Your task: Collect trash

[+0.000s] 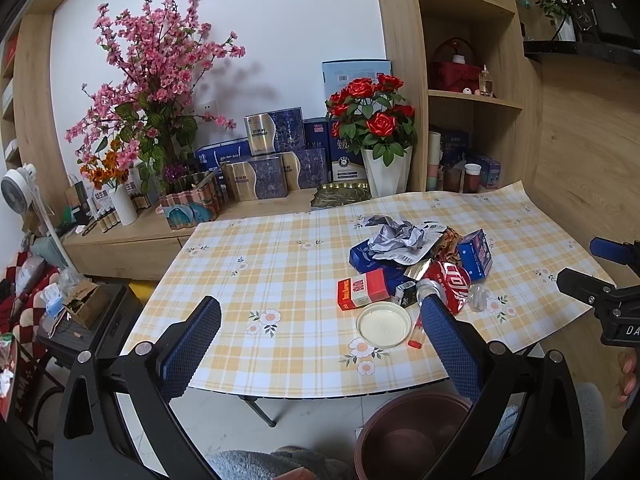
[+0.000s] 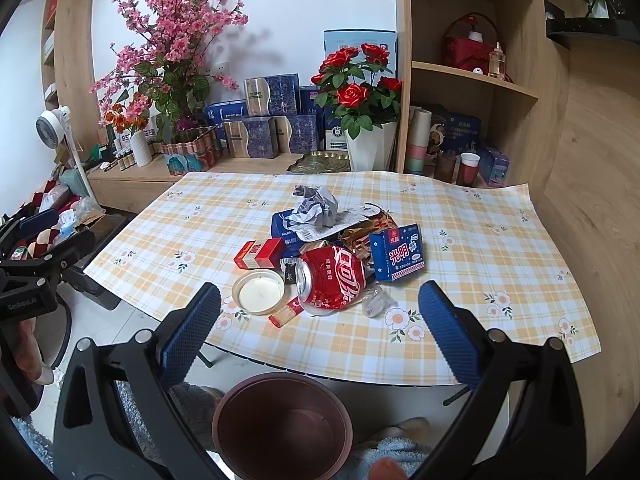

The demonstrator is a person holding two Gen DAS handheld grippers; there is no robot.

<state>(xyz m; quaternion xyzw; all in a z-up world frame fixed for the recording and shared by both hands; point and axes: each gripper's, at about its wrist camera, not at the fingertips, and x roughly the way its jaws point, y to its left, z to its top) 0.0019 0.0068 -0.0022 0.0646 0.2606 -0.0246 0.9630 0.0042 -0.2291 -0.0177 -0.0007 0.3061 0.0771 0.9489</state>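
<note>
both tongs spread wide, nothing pinched: left gripper (image 1: 320,344) hovers over the near table edge, right gripper (image 2: 320,328) likewise, both short of the trash pile (image 2: 328,256). pile sits mid-table on the checked cloth (image 2: 500,240), w/ the brown bin (image 2: 280,420) on the floor just below the near edge; it looks empty, so prob nothing collected yet.

handling guesses: crushed red can (image 2: 332,280) is light, thin metal, dented so it won't roll much; grip across the flattened body, not the rim. round white lid (image 2: 258,291) lies flat & shallow, awkward; prob pinch its raised rim at the edge nearest. red carton (image 2: 260,254) & blue carton (image 2: 398,254) are light, stiffish card, easy across the narrow sides. crumpled paper (image 2: 316,208) is soft, springy, squeezes anywhere. clear plastic scrap (image 2: 374,300) beside the can is flimsy, maybe slippery. small red tube (image 2: 286,314) touches the lid; can't tell what it is.
</note>
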